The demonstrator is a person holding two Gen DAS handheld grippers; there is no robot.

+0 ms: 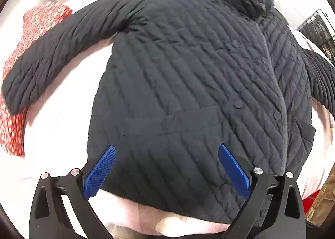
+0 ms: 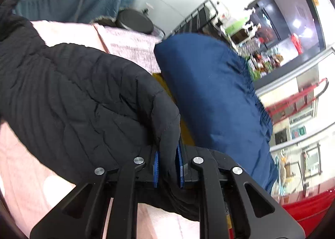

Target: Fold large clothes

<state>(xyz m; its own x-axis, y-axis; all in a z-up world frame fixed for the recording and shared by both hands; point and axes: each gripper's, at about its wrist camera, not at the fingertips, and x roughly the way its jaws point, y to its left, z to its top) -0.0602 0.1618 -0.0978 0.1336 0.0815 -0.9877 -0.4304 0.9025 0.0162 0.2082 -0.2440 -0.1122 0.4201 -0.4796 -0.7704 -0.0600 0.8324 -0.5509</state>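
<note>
A black quilted jacket (image 1: 188, 84) with a fur collar lies front up on a pale pink bed cover (image 1: 62, 125), sleeves spread out. My left gripper (image 1: 167, 165) is open above the jacket's hem, its blue pads (image 1: 100, 172) apart and holding nothing. My right gripper (image 2: 168, 167) is shut on the cuff end of the jacket's sleeve (image 2: 83, 100), with black fabric pinched between the blue pads (image 2: 156, 167).
A red floral garment (image 1: 31, 35) lies at the left under the jacket's sleeve. A blue garment (image 2: 213, 96) lies to the right of the held sleeve. A folded pinkish cloth (image 2: 129, 46) and teal bedding (image 2: 73, 2) lie farther back. Shelves stand at the right.
</note>
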